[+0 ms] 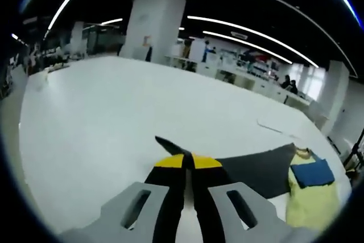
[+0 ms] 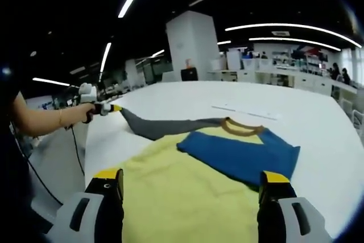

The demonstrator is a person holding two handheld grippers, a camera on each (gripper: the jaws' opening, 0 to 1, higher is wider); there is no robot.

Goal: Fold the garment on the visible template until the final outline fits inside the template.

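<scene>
right gripper [image 2: 190, 189], jaws open, hovers over the yellow body of the garment [image 2: 187, 197] spread on the white desk [image 2: 318, 123]. beyond it a blue sleeve [image 2: 239, 157] lies folded across the chest. farthest, the left gripper [image 2: 116, 108], jaws closed on the grey sleeve [image 1: 256, 169] cuff, draws it outward. judgement: keep the sleeve taut, then fold inward. collar points away; long axis runs near-to-far.

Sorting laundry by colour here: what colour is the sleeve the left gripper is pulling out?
Dark grey sleeve, held by the left gripper; clearest in the right gripper view.
</scene>
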